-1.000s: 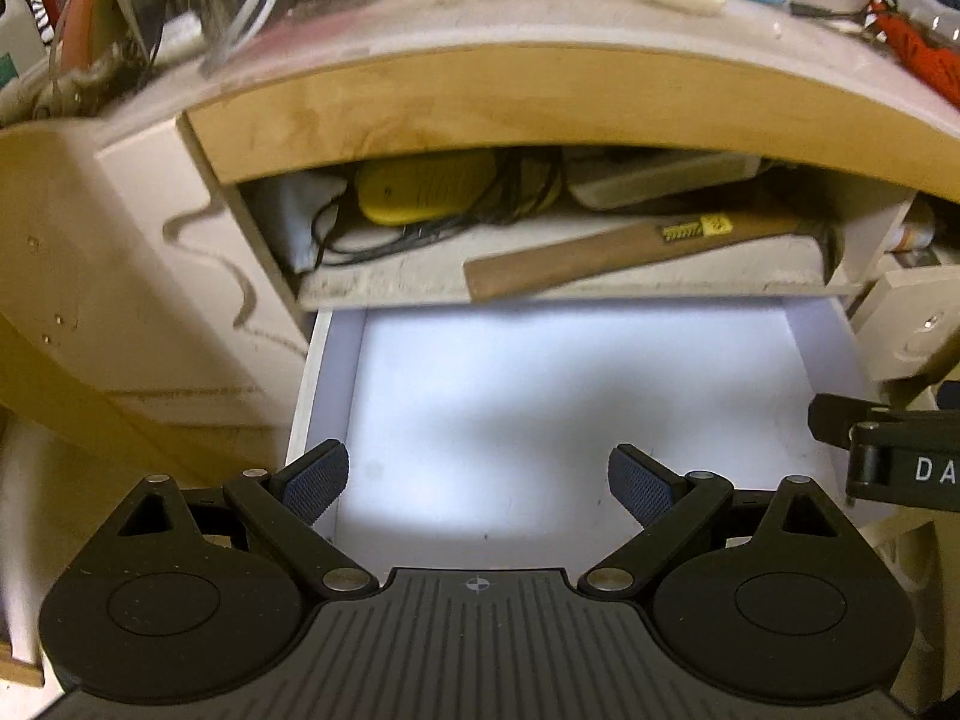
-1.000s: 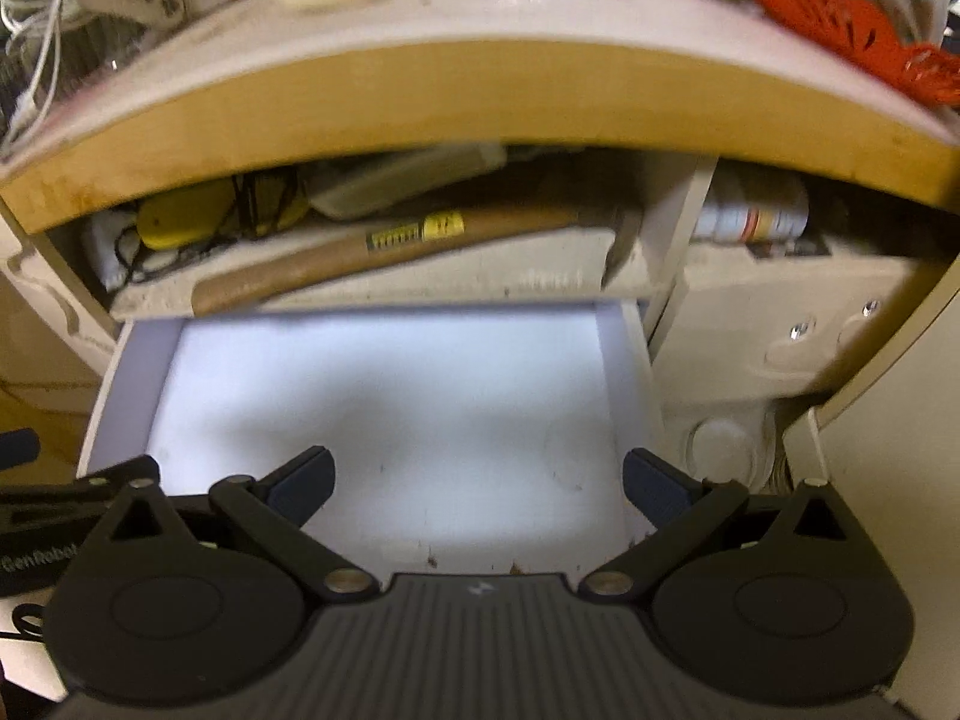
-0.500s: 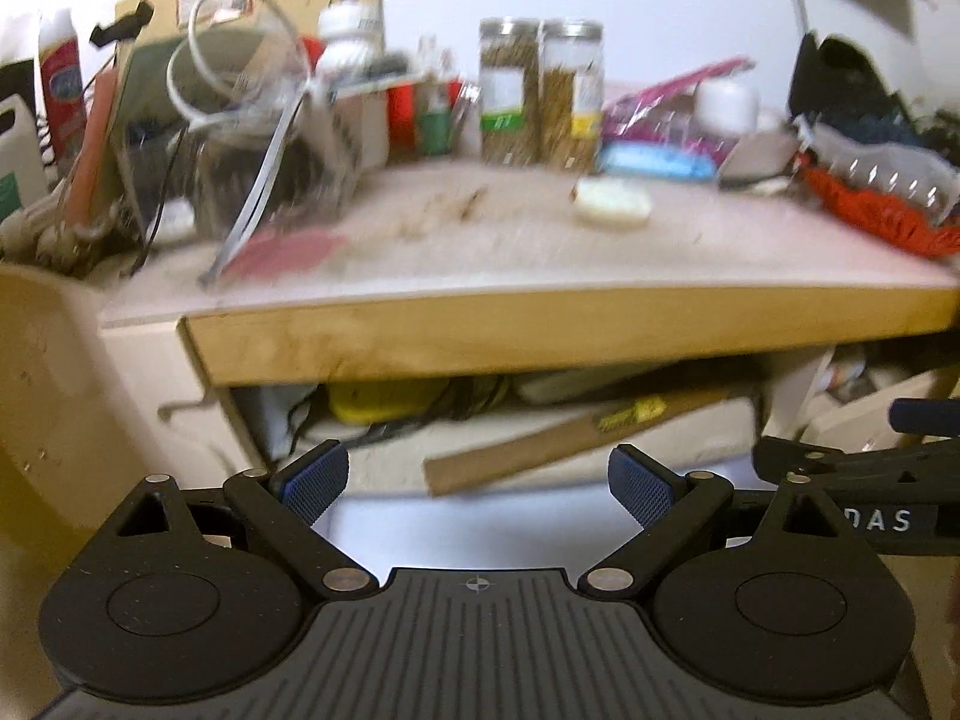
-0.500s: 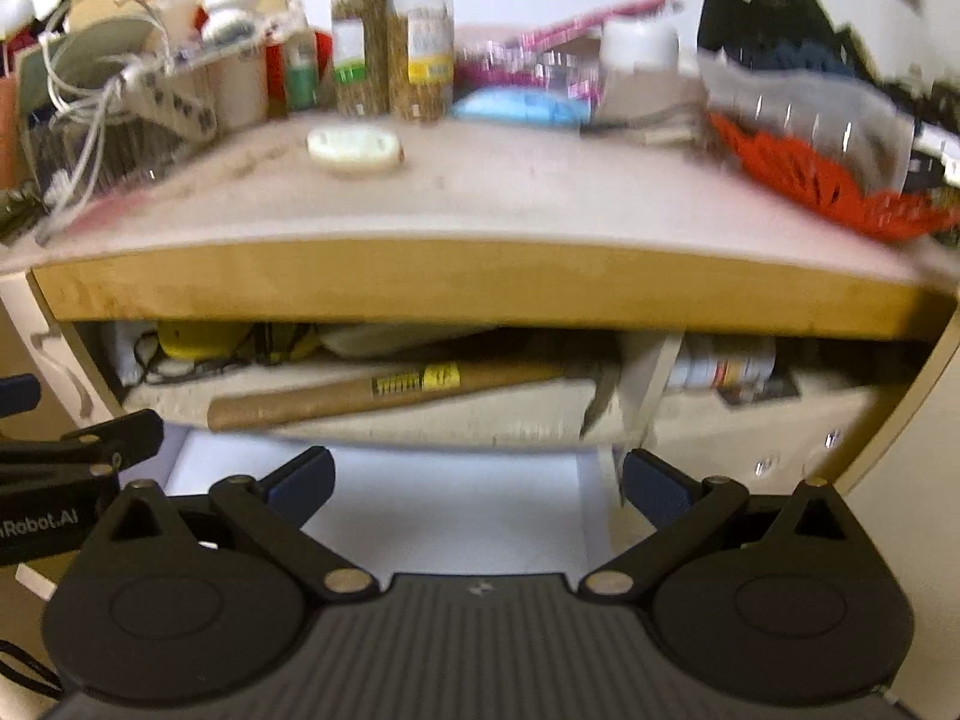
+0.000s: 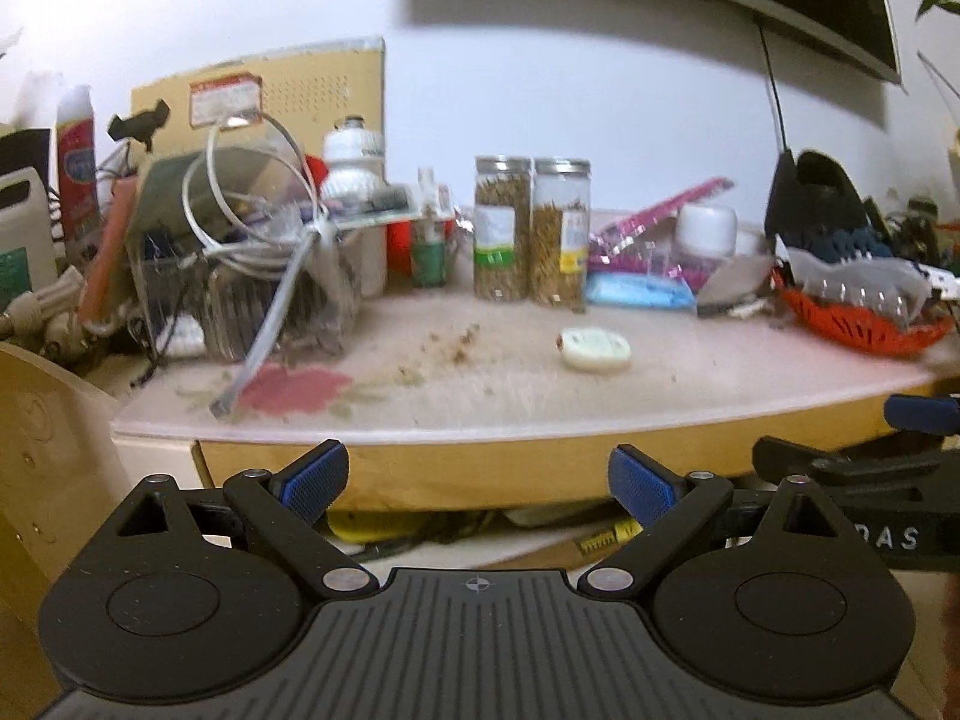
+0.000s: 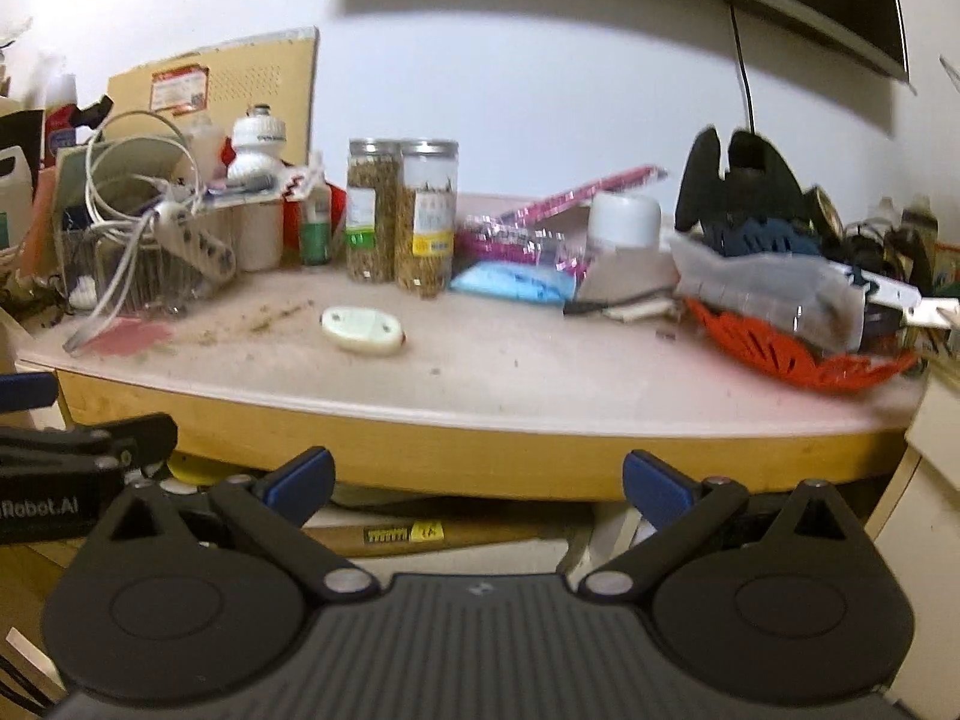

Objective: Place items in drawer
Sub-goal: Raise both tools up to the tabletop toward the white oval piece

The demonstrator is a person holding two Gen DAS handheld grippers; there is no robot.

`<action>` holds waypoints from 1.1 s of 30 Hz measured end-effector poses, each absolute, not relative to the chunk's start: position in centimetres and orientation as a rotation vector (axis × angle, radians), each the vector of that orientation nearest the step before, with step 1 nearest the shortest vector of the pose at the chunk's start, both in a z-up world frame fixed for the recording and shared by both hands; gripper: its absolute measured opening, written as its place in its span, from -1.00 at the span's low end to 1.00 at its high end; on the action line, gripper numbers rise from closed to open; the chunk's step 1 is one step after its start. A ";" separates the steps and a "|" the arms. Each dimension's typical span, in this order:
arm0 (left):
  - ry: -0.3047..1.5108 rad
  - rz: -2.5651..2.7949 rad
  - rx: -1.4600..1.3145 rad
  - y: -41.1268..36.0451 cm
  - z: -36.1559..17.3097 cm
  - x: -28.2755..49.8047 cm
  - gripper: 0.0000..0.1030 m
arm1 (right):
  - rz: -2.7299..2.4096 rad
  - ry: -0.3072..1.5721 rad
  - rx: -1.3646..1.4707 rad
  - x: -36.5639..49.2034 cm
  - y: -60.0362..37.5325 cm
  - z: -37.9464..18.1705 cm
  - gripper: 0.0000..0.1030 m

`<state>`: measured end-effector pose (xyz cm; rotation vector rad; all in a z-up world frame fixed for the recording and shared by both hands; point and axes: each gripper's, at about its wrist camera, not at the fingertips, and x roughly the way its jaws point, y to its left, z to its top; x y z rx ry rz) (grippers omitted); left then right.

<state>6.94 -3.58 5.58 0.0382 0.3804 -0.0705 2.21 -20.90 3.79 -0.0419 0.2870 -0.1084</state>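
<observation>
**Ana:** Two sets of tongs, both spread wide and empty. Starting at the left, what do the left tongs [image 5: 478, 483] face?

**Ben:** A clear plastic bin stuffed with white cables [image 5: 252, 276], then two tall clear jars with metal lids [image 5: 531, 231], and the small cream oval plastic case [image 5: 595, 349] lying flat on the pale, dusty desk [image 5: 510, 396], well out in front of the jars.

**Ana:** Is that the item to put away?

**Ben:** Likely; it sits alone and within reach. The drawer itself is out of frame below the desk edge. I'd guess the case is light, rigid and smooth, so a bit slippery. Pinching across its short width, near the middle, looks safest.

**Ana:** And further right?

**Ben:** The right tongs [image 6: 478, 483] see the same case [image 6: 362, 330], then a blue soft packet [image 6: 510, 282], a white tub [image 6: 624, 219] and an orange perforated basket [image 6: 780, 354].

**Ana:** Any writing?

**Ben:** "Robot.AI" on one tool, "DAS" on the other. The jar labels are too blurred to read.
</observation>
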 end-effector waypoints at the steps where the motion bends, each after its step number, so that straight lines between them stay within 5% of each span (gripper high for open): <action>1: 0.370 -0.065 0.035 -3.5 5.8 6.9 0.86 | -0.105 0.275 -0.046 2.1 -20.8 3.9 0.99; 33: 0.336 -0.045 0.029 -2.8 5.7 9.0 0.86 | -0.084 0.225 -0.060 3.2 -20.5 4.1 0.99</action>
